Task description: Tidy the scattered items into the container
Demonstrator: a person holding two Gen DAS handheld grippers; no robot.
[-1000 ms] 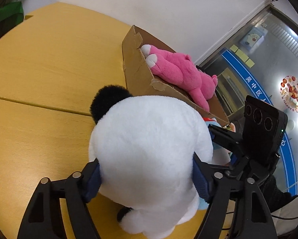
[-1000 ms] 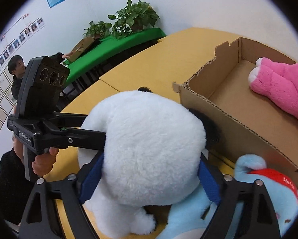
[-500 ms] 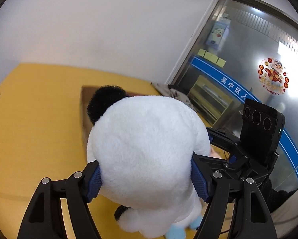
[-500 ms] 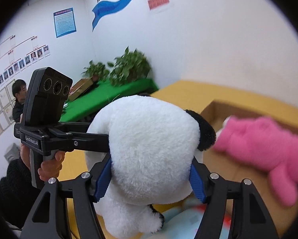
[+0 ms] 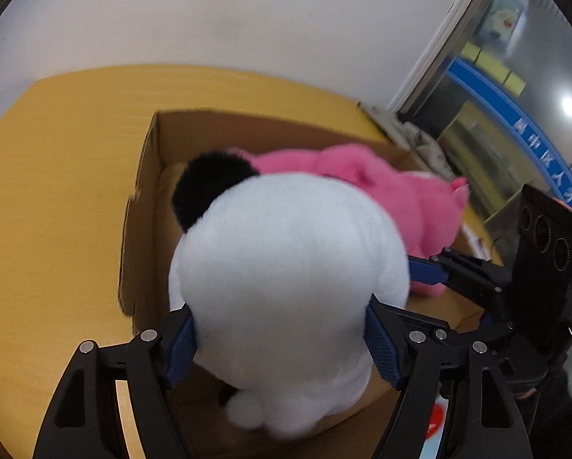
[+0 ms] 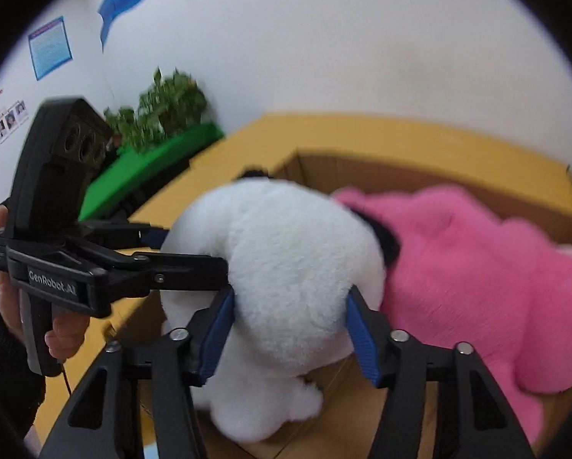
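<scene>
Worktop: yellow, it carries the cardboard box.
Change: you have lifted the white plush from beside the box to above its open inside; only lowering and release remain, I judge.
Pink plush: lies inside the box, just beside the white one.
White plush axis: roughly upright, black ear away from you, tail down.
Left gripper: jaws grip the white plush.
Right gripper: jaws just closed further, squeezing the same plush.
</scene>
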